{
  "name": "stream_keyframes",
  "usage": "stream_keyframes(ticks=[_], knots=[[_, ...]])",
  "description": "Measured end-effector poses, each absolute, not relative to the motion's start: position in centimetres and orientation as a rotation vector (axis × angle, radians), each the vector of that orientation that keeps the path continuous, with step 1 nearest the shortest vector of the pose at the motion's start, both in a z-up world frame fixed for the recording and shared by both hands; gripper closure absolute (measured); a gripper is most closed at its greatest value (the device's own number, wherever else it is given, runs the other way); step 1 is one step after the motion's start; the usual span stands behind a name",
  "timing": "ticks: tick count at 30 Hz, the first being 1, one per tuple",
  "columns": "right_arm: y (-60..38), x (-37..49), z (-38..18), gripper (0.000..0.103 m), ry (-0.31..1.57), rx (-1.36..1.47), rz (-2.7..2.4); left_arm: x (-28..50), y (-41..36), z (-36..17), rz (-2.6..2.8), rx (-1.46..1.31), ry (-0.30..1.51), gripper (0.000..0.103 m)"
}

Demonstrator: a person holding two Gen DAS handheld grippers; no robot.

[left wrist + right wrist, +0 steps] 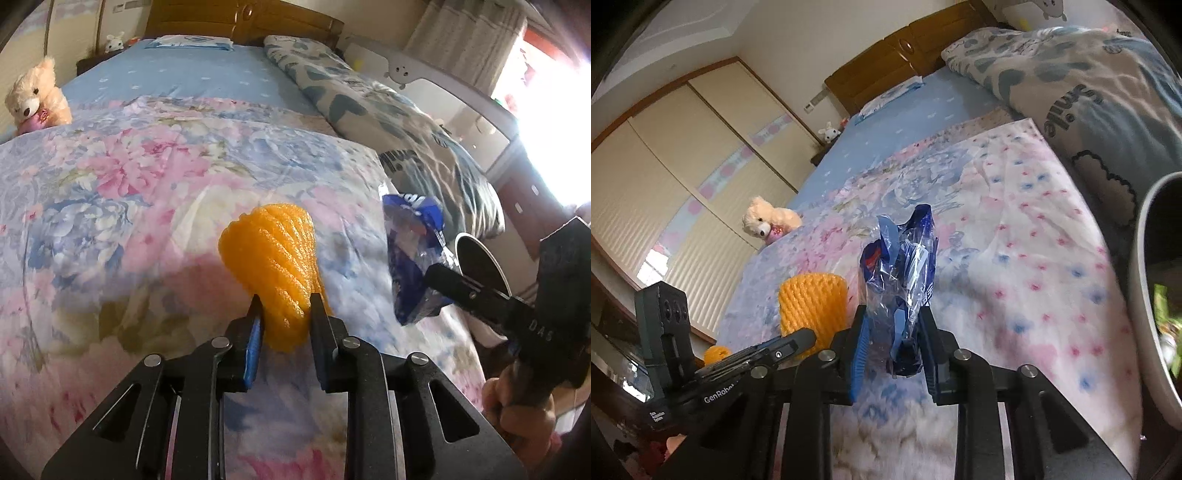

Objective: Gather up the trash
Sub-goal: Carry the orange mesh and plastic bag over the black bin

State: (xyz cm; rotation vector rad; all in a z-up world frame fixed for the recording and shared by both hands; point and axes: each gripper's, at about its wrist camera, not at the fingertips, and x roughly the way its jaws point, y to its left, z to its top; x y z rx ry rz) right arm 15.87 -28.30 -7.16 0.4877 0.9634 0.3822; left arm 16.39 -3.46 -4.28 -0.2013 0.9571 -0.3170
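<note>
Orange foam netting [275, 266], a ribbed fruit sleeve, is pinched at its narrow lower end by the left claw [284, 306]; both fingers press into it and the sleeve flares out above them, held clear over the floral quilt [129, 192] that covers the near part of the bed. From the right wrist view the same netting [812, 310] shows as a stubby orange cylinder just left of the other claw.

Blue and clear plastic wrapper [905, 280], crumpled and standing upright, is gripped at its base by the right claw [894, 339], whose fingers close in on the bag from both sides. In the left wrist view that wrapper [413, 258] hangs to the right of the netting, close but apart from it, with the right claw [439, 275] clamped on its lower edge and a hand [517, 413] wrapped round the handle below.

Beyond the quilt lies a pale blue sheet [192, 85], a rolled heart-patterned duvet [362, 107] along the right side, and a cream teddy bear [35, 98] at the left edge. A white bin rim [1148, 295] curves in at the right of the right wrist view.
</note>
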Motion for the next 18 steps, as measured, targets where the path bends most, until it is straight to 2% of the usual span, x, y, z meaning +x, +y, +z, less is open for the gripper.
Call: stream_keyframes(ticks=[18], knots=[[-32.3,7.6,-3.4,0.077,0.876,0.439,0.308,10.8,-9.4,-2.6,-0.385,-0.093,0.934,0.081]])
